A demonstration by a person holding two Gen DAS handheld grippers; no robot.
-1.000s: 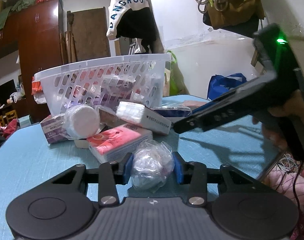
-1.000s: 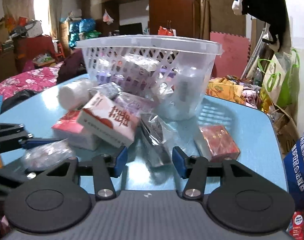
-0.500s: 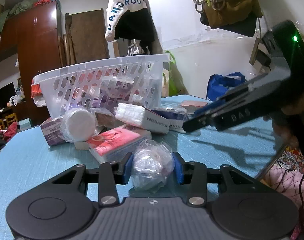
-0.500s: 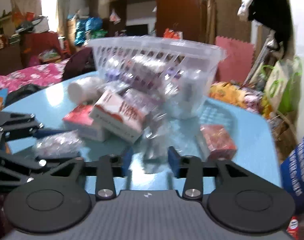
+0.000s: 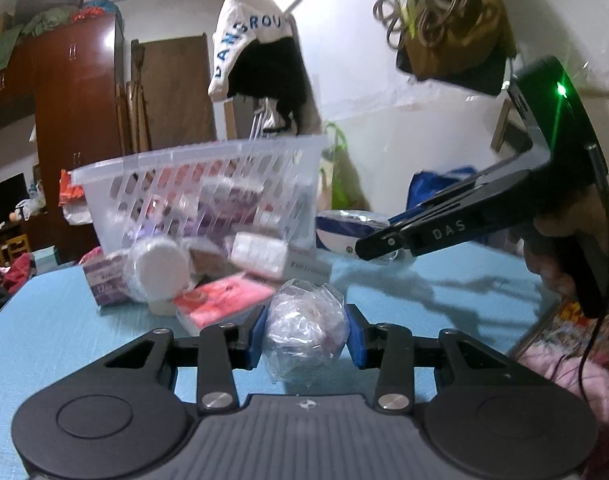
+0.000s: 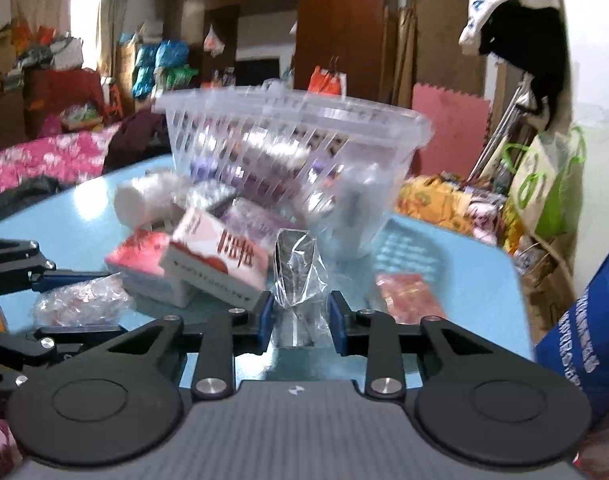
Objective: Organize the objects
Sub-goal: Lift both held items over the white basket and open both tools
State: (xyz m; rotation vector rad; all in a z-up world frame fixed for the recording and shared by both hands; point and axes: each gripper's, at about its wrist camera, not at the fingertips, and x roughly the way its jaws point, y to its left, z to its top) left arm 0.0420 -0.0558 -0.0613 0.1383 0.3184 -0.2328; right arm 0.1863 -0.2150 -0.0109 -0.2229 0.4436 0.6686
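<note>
My left gripper [image 5: 305, 330] is shut on a crumpled clear plastic bundle [image 5: 304, 326], held just above the blue table [image 5: 44, 320]. My right gripper [image 6: 298, 320] is shut on a clear plastic packet with a dark item inside [image 6: 296, 276], lifted off the table. A white slotted basket [image 5: 200, 196] holding several packs stands behind a pile of loose packs; it also shows in the right wrist view [image 6: 288, 148]. The right gripper's black body [image 5: 464, 224] reaches in from the right in the left wrist view. The left gripper's fingers [image 6: 64, 276] and its bundle [image 6: 80, 304] show at the left of the right wrist view.
Loose on the table before the basket: a white roll [image 5: 156, 268], a pink tissue pack [image 5: 224, 300], a red-and-white box [image 6: 216, 260], a purple box [image 5: 104, 280], a red packet [image 6: 408, 296]. A blue bag [image 6: 584, 332] stands at the right table edge.
My right gripper closed on the clear packet and lifted it from the pile. My left gripper kept its hold on the bundle and rose a little.
</note>
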